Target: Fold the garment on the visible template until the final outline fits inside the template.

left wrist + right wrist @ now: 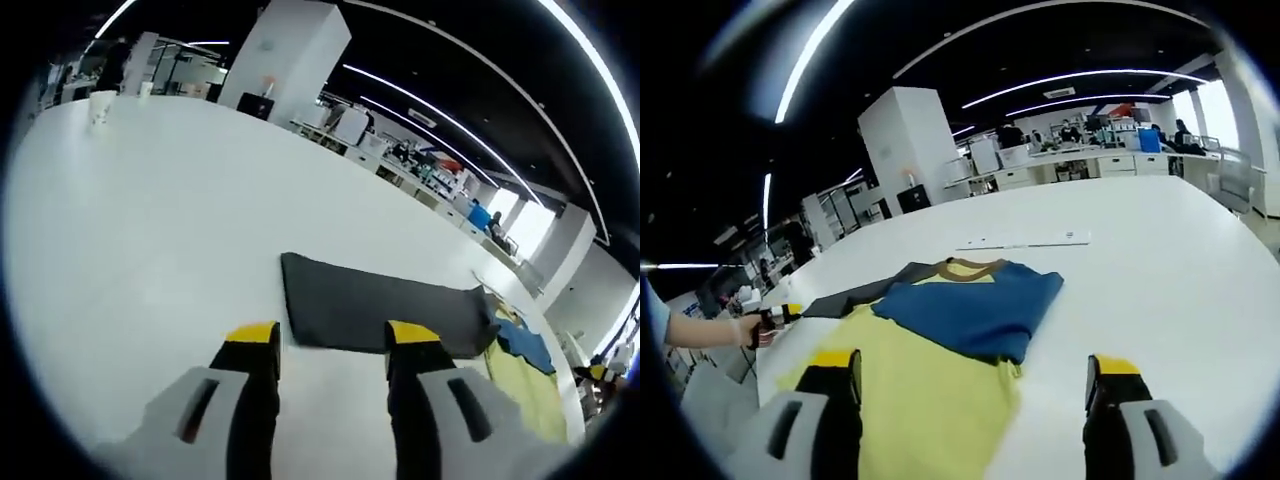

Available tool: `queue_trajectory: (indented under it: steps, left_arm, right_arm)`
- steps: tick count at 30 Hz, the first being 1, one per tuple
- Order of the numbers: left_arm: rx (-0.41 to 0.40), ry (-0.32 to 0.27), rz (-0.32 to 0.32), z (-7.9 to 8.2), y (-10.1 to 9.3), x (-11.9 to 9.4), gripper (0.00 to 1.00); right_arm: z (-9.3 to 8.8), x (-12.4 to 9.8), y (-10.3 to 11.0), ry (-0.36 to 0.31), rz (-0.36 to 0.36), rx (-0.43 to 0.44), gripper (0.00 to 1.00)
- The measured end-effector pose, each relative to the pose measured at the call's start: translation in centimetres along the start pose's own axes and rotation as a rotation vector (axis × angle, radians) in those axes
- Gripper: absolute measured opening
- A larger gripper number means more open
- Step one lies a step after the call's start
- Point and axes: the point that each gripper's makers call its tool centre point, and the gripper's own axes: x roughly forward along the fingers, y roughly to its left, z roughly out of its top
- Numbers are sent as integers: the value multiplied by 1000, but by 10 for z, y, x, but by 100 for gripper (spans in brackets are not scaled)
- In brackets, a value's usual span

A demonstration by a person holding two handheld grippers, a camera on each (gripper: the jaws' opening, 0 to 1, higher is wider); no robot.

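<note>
Hovering with jaws spread wide, the right gripper (974,385) faces the yellow-and-blue T-shirt (940,345), lying lengthwise away, collar on the far side, on the white desk (1140,260). The left gripper (331,352), also open, hangs above the dark grey template (380,310). Beyond is an office hall.
</note>
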Motion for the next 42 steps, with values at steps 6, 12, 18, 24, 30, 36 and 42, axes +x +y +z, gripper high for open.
queue_trajectory:
  steps: [6, 12, 18, 24, 30, 36, 42]
  left_arm:
    - [-217, -52, 65, 7, 21, 8, 0]
    - [-328, -82, -44, 31, 5, 13, 0]
    - [-332, -111, -195, 66, -28, 26, 0]
    - [-343, -140, -341, 97, -83, 34, 0]
    - [-277, -123, -474, 112, -151, 39, 0]
    - [-219, -77, -543, 106, -201, 50, 0]
    - [-164, -7, -575, 84, -240, 51, 0]
  right_arm:
    - [-7, -5, -14, 3, -15, 36, 89]
    - [-7, -7, -13, -7, -2, 63, 88]
    - [-9, 0, -10, -6, 3, 65, 88]
    - [-9, 1, -4, -10, 21, 58, 88]
    - [-10, -6, -4, -35, 24, 77, 88]
    - [-16, -15, -9, -50, 14, 98, 88]
    - [-19, -24, -17, -72, -2, 123, 88]
